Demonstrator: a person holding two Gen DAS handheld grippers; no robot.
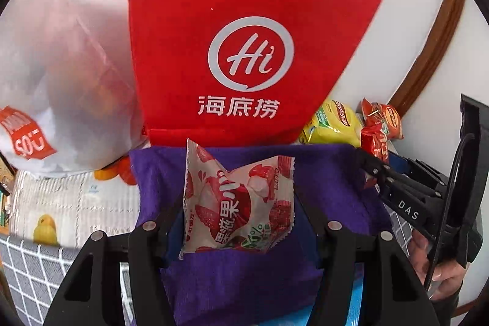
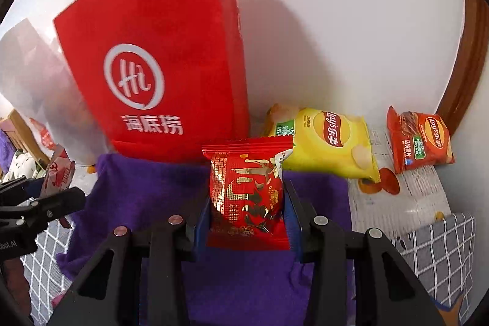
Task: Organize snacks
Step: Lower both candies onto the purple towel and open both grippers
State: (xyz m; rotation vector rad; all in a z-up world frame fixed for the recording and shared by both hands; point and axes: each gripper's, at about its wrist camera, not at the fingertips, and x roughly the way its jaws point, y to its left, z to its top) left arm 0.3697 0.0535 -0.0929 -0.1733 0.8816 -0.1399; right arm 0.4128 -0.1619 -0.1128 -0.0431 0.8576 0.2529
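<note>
Bright, even light; soft shadow on wall [image 2: 290, 29] at 3 o'clock of red bag [image 2: 159, 57]; slight blur, heavy fisheye bend w/ black edges.

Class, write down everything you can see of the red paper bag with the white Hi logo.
The red paper bag stands upright against the white wall, behind the purple cloth. It looks like matte paper, with sharp folded side edges and thin white handles at the top, which are blurred. Its front bears a white ring logo reading "Hi" above three white Chinese characters. A translucent white bag stands at one side of it and a yellow Lay's chip bag lies at the other; whether they touch it is unclear. No tongs touch it.
</note>
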